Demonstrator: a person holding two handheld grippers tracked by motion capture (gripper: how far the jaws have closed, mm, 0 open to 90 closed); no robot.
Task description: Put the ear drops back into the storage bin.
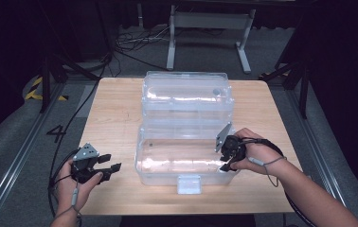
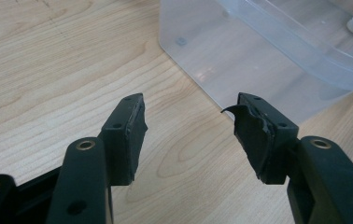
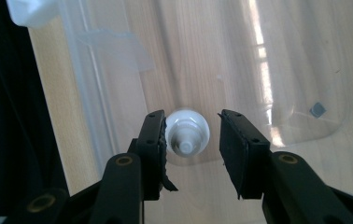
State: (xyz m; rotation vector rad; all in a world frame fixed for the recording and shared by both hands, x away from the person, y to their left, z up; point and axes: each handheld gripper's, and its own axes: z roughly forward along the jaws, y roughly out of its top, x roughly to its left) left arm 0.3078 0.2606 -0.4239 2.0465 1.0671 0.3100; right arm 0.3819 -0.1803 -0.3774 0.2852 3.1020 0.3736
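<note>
A clear plastic box (image 1: 167, 176) stands on the wooden table (image 1: 115, 113), its hinged lid (image 1: 186, 94) laid open behind it. My right gripper (image 1: 225, 161) reaches into the box's right end. In the right gripper view a small round white piece with a nub (image 3: 187, 133) lies between the jaws of that gripper (image 3: 192, 117). It touches the left pad and a gap shows at the right pad, so the gripper is open. My left gripper (image 1: 112, 161) rests left of the box, open and empty (image 2: 191, 105), with the box's corner (image 2: 221, 51) just ahead.
A white latch (image 1: 189, 183) juts from the box's front wall, close to the table's near edge. A small grey square (image 3: 318, 110) sits on the box floor. Cables and metal stand legs (image 1: 171, 42) lie on the floor beyond the table.
</note>
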